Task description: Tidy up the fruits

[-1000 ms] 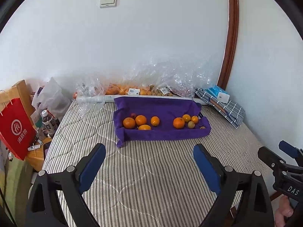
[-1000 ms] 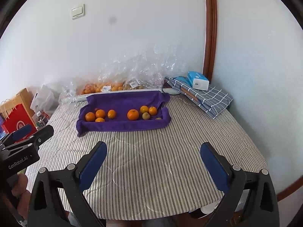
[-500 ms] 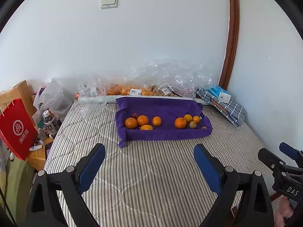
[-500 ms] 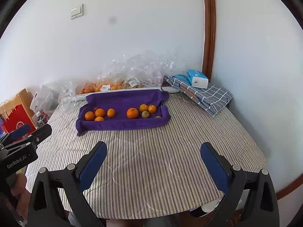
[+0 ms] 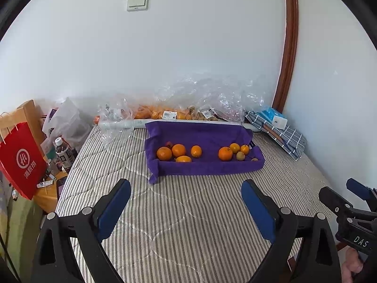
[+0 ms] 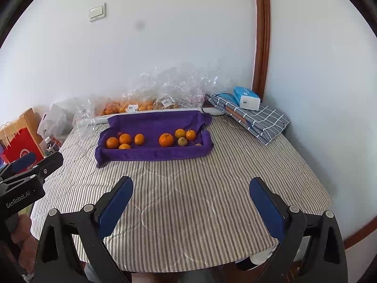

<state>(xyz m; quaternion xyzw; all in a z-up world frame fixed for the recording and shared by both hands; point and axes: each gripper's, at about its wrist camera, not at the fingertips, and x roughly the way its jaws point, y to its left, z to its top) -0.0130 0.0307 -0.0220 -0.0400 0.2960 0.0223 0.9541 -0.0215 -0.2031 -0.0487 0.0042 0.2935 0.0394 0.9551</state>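
Note:
A purple cloth-lined tray (image 5: 207, 165) (image 6: 153, 154) sits at the far middle of the striped table. It holds several oranges in two groups: a left group (image 5: 178, 150) (image 6: 124, 138) and a right group around a big orange (image 5: 225, 153) (image 6: 166, 139), with a small yellowish fruit (image 5: 240, 156) (image 6: 182, 141) beside it. My left gripper (image 5: 186, 198) is open and empty above the near table. My right gripper (image 6: 190, 195) is open and empty, also well short of the tray.
Clear plastic bags of oranges (image 5: 165, 114) (image 6: 132, 105) lie along the wall behind the tray. A folded checked cloth with a blue-white box (image 5: 274, 119) (image 6: 246, 97) sits at the far right. A red bag (image 5: 22, 162) and a bottle (image 5: 62, 153) stand left of the table.
Both grippers have risen or tilted slightly, so the tray and table sit a little lower and closer in view. Both stay open. No fruit has moved.

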